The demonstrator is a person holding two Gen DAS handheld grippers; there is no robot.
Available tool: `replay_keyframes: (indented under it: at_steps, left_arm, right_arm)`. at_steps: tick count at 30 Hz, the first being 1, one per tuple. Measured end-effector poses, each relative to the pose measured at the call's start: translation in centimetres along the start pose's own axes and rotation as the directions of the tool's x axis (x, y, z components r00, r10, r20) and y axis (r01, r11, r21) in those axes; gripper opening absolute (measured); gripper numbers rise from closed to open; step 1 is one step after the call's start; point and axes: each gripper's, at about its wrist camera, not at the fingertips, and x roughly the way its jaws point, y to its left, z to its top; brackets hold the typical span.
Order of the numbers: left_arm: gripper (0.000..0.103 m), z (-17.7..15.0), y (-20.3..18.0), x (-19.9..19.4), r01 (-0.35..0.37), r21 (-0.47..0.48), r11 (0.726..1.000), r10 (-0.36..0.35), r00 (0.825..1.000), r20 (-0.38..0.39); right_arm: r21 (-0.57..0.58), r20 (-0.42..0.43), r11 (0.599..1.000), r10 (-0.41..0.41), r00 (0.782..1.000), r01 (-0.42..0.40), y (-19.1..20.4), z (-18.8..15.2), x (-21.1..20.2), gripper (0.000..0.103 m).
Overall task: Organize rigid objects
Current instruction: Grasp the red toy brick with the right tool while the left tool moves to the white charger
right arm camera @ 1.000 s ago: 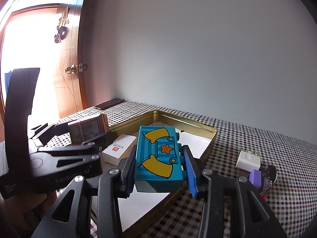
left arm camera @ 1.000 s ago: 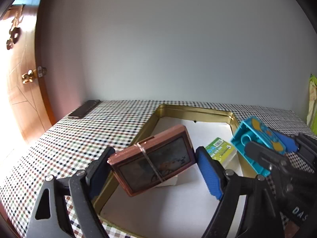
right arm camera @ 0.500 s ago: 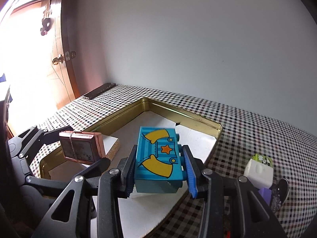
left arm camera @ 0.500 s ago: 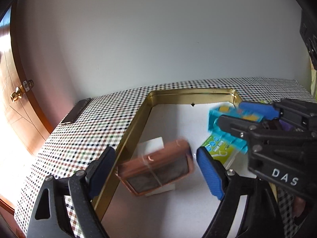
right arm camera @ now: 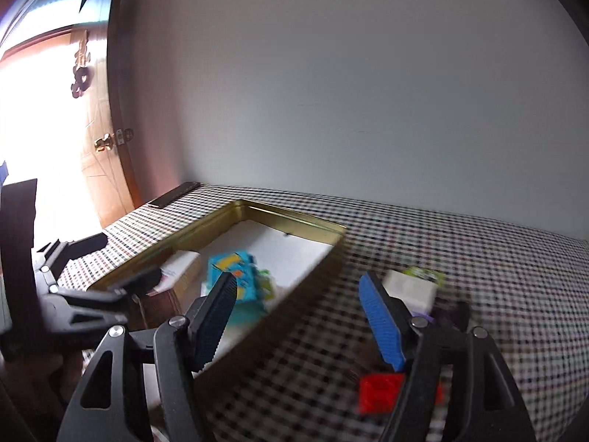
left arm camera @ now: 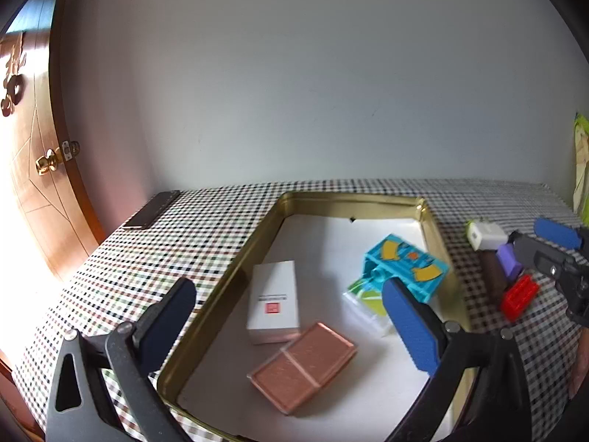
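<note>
Left claw has just been spreading and stands wide with nothing pinched, above the gold tin on the checked bench; a copper case, white box and blue brick lie inside. Right claw has just been spreading too, empty, over the tin's rim near a red brick.

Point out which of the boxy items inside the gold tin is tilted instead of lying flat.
The turquoise toy block, propped on the green-and-white packet by the tin's right wall; the white box and copper case lie flat.
</note>
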Motion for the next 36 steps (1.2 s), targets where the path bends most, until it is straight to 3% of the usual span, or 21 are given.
replay_keyframes:
  at_steps: [6, 10, 15, 20, 30, 32, 33, 36]
  left_arm:
    - [0.103, 0.0, -3.6, -1.5, 0.072, 0.013, 0.997, -0.073, 0.997, 0.033]
    - [0.103, -0.3, -6.2, -1.8, 0.114, 0.022, 0.993, -0.115, 0.993, 0.031]
    - [0.103, -0.7, -8.5, -1.8, 0.109, 0.060, 0.992, -0.111, 0.994, 0.019]
    - [0.103, -0.6, -8.0, -1.2, 0.108, 0.031, 0.994, -0.108, 0.994, 0.004]
    - [0.103, -0.8, -7.7, -1.0, 0.134, 0.017, 0.991, -0.134, 0.991, -0.007]
    - [0.103, -0.8, -7.9, -0.9, 0.143, 0.021, 0.989, -0.143, 0.990, -0.011]
    - [0.103, -0.8, -7.9, -0.9, 0.153, 0.022, 0.988, -0.152, 0.988, -0.012]
    - [0.103, -0.8, -8.2, -1.0, 0.174, 0.027, 0.984, -0.174, 0.985, -0.011]
  right_arm:
    - [0.100, -0.016, 0.988, -0.115, 0.993, 0.116, -5.5, -2.1, -2.3, 0.075]
    - [0.157, -0.040, 0.978, -0.134, 0.990, 0.139, -7.6, -2.9, -2.8, 0.075]
    - [0.125, -0.088, 0.984, -0.115, 0.989, 0.126, -7.3, -3.4, -2.0, 0.075]
    - [0.086, -0.160, 0.992, -0.079, 0.984, 0.094, -6.4, -3.4, 0.0, 0.075]
    - [0.024, -0.373, 0.995, -0.077, 0.925, 0.092, -5.0, -3.9, 5.5, 0.075]
    - [0.032, -0.382, 0.995, -0.074, 0.921, 0.094, -5.2, -4.0, 5.7, 0.073]
    - [0.035, -0.379, 0.995, -0.075, 0.922, 0.095, -5.3, -4.0, 5.8, 0.067]
    - [0.033, -0.356, 0.995, -0.076, 0.931, 0.094, -5.6, -3.9, 5.4, 0.066]
